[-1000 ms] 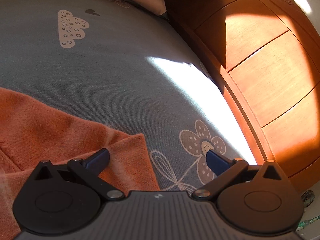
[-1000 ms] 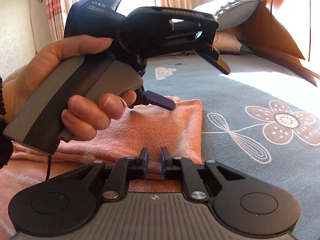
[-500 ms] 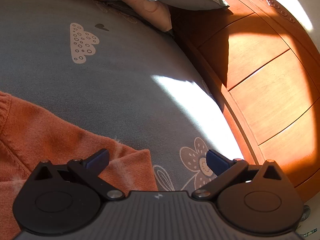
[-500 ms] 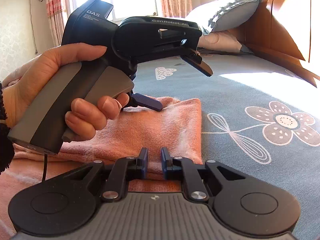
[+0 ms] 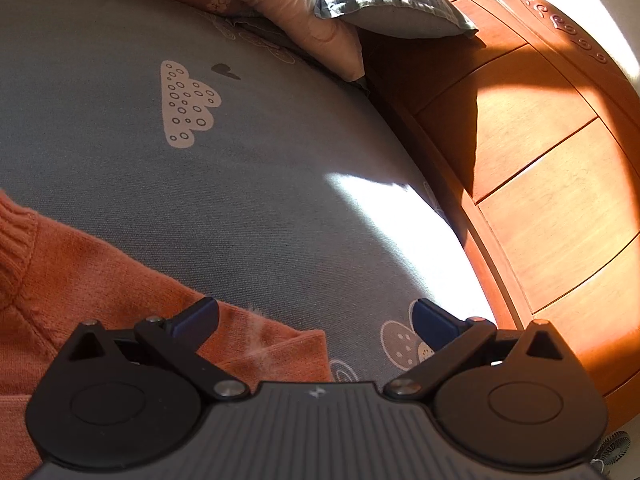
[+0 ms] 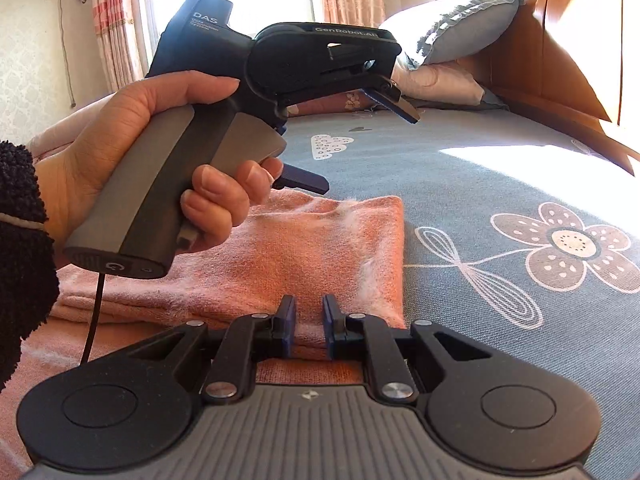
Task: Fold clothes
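An orange knit sweater (image 6: 304,248) lies folded on the grey bed sheet (image 6: 460,184), its folded corner toward the flower print. My right gripper (image 6: 309,322) sits low at the near edge of the fold, jaws almost together with a ridge of the fabric between the pads. A hand holds my left gripper (image 6: 364,150) in the air above the sweater, jaws wide apart and empty. In the left wrist view the left gripper (image 5: 316,312) hovers over the sweater's corner (image 5: 120,288), with the ribbed cuff at far left.
A wooden headboard (image 5: 552,184) runs along the right side of the bed. Pillows (image 6: 452,28) are stacked at the far end, in front of curtains and a window. A bright patch of sun falls on the sheet near the headboard. The person's dark fleece sleeve (image 6: 20,248) is at left.
The left gripper has risen off the sweater and tipped upward, still open; more sheet and the pillows now show in its view. The right gripper has stayed put on the fold.
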`<state>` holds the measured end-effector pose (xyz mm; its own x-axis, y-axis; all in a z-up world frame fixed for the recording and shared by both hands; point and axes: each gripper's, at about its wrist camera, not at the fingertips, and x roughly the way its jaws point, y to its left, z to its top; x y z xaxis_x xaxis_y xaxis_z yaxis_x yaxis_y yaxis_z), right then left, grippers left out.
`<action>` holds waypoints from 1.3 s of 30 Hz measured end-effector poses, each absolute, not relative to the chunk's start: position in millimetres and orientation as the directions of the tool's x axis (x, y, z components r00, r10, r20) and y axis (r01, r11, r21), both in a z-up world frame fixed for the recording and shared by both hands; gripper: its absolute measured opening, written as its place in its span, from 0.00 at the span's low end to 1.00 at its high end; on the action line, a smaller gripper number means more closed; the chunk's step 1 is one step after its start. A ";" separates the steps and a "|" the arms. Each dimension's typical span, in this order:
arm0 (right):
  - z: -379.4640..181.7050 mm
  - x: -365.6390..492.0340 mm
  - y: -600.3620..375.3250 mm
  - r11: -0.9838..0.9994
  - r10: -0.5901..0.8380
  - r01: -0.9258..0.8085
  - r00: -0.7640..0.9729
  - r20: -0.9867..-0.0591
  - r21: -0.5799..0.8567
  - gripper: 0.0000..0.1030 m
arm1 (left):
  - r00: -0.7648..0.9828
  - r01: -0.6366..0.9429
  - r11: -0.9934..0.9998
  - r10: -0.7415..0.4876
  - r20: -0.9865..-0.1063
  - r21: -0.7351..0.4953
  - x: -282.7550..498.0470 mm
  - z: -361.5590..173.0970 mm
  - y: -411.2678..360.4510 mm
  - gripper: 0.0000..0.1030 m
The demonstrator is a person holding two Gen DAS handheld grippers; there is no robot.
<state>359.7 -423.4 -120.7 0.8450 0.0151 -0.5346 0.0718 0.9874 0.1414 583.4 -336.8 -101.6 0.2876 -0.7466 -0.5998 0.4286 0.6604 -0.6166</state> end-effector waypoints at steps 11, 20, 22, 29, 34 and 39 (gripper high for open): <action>-120.7 359.7 -422.4 0.988 0.013 0.071 0.845 -0.534 0.136 0.18 | 0.347 0.416 0.692 -0.720 -0.600 -0.590 598.9 -90.9 -324.0 0.99; -120.3 359.2 -421.8 0.988 0.016 0.069 0.846 -0.534 0.139 0.19 | 0.406 0.359 0.760 -0.649 -0.643 -0.541 609.6 -105.0 -326.0 0.99; -120.2 359.1 -421.7 0.988 0.017 0.069 0.846 -0.533 0.140 0.19 | 0.411 0.350 0.763 -0.647 -0.643 -0.544 609.2 -98.9 -320.3 0.99; -120.1 359.0 -420.2 0.989 0.013 0.069 0.846 -0.533 0.133 0.19 | 0.386 0.351 0.756 -0.654 -0.650 -0.553 601.3 -97.4 -298.2 0.99; -120.1 359.3 -420.8 0.988 0.016 0.068 0.845 -0.534 0.138 0.20 | 0.419 0.310 0.785 -0.619 -0.665 -0.536 607.8 -101.0 -301.0 0.99; -120.4 359.7 -420.2 0.988 0.016 0.068 0.845 -0.534 0.138 0.21 | 0.453 0.335 0.815 -0.579 -0.678 -0.473 597.8 -71.1 -295.0 0.99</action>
